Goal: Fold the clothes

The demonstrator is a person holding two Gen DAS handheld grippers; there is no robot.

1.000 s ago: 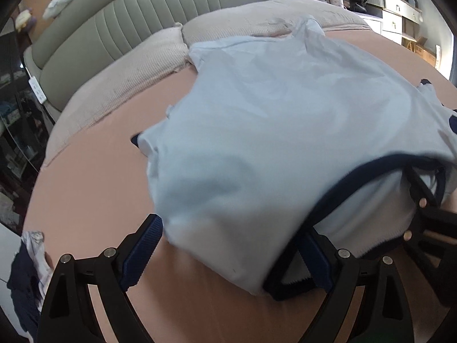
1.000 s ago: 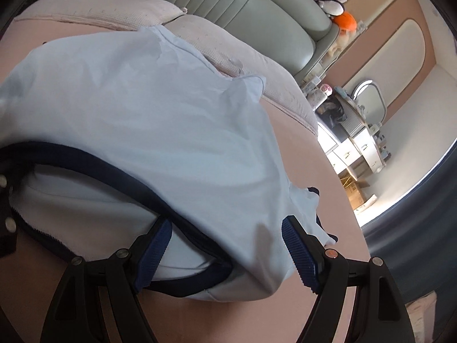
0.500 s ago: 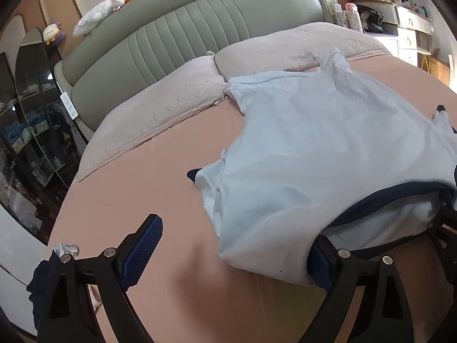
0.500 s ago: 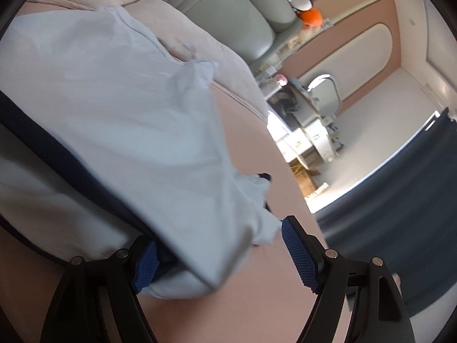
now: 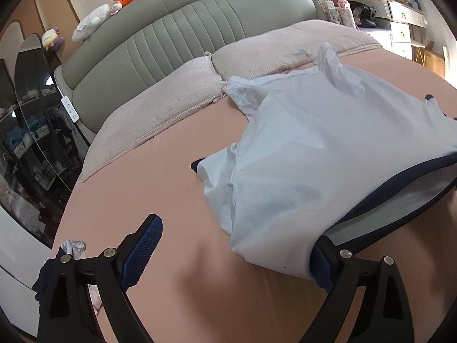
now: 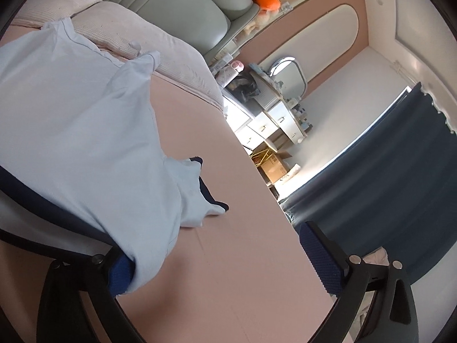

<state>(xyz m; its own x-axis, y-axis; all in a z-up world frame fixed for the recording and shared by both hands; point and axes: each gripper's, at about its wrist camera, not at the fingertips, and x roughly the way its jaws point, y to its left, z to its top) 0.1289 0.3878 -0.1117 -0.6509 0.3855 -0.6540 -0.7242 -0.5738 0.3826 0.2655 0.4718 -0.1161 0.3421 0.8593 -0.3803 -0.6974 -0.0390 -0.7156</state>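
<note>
- Bed (image 5: 160,188): covered by a smooth pink sheet.
- Pillows (image 5: 160,105): two, pale pink, side by side against the headboard end.
- Shirt (image 5: 328,148): light blue with navy trim, lying on the sheet, far edge touching the pillows.

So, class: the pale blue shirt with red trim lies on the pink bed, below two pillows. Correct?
Not quite: the shirt has navy trim, not red, as the left wrist view shows. It does lie on the pink bed, below two pillows.
</note>
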